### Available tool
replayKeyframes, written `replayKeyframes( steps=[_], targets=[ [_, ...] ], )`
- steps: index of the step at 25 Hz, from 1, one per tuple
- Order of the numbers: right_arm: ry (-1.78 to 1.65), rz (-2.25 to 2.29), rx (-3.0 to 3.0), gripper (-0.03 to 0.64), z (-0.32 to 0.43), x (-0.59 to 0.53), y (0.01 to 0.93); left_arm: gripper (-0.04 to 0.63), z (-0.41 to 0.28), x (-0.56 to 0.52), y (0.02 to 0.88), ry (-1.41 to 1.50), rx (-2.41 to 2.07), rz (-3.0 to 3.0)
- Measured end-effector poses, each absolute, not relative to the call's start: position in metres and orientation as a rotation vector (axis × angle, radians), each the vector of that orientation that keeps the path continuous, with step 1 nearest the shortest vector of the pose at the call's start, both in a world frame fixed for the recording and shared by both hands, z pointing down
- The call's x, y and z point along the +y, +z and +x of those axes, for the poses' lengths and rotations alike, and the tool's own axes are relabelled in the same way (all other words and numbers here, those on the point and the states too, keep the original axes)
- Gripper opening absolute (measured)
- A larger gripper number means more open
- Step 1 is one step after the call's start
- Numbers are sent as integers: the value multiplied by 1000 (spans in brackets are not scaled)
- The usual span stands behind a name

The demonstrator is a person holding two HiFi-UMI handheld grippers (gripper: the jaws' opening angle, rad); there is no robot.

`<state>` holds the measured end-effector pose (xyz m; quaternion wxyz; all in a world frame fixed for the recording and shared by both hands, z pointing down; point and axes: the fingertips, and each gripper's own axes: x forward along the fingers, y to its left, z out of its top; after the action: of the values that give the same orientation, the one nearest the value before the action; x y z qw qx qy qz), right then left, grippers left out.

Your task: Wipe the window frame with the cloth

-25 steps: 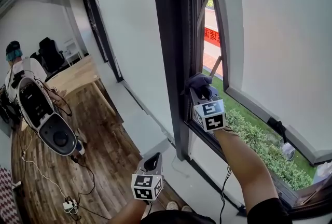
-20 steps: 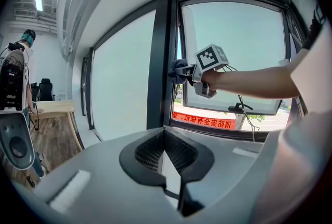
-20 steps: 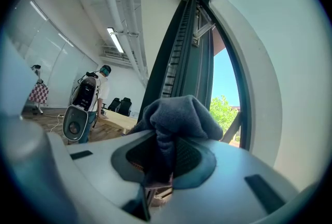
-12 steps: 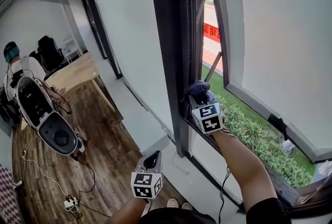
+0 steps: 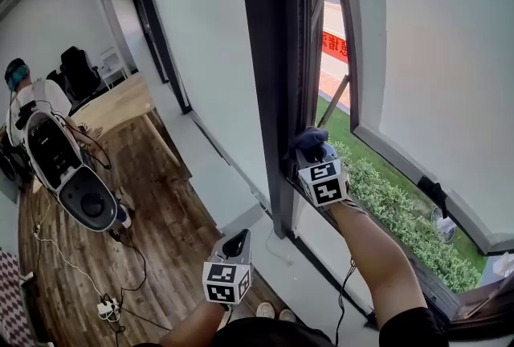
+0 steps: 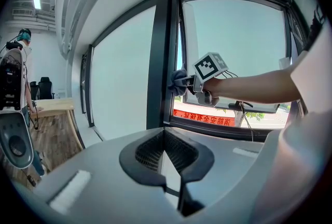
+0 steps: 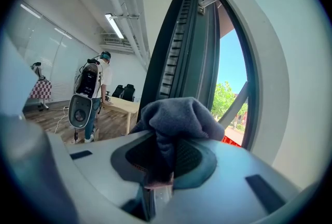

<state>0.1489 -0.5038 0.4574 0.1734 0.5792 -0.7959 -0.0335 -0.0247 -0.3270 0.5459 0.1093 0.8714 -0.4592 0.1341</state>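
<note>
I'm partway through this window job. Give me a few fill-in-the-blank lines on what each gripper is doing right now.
The right gripper has its jaws clamped on a dark grey ___.
The left gripper hangs low, away from the window frame, its jaws ___ with nothing between them.
The right gripper sits at the ___ corner of the window frame's open section.
Missing words: cloth; shut; lower.

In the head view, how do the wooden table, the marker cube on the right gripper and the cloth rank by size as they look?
1. wooden table
2. marker cube, though it is nearer the camera
3. cloth, partly held in the jaws
</note>
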Motion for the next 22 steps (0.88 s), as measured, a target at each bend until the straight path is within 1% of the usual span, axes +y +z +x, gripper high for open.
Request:
replayKeyframes(
  steps=[5,10,18,22],
  targets=[
    [-81,1640,-2244,79,149,-504,458,9,-20,-325,550,405,-1330,2562],
    [-44,1619,-2208,78,149,-502,479,9,-18,-325,550,394,-1326,2566],
    [167,1513,-2089,78,148,-505,544,9,-26,-329,549,375,-1354,2542],
    [209,1446,-1997,78,148,-506,567,9,-27,-328,548,361,-1352,2544]
  ],
)
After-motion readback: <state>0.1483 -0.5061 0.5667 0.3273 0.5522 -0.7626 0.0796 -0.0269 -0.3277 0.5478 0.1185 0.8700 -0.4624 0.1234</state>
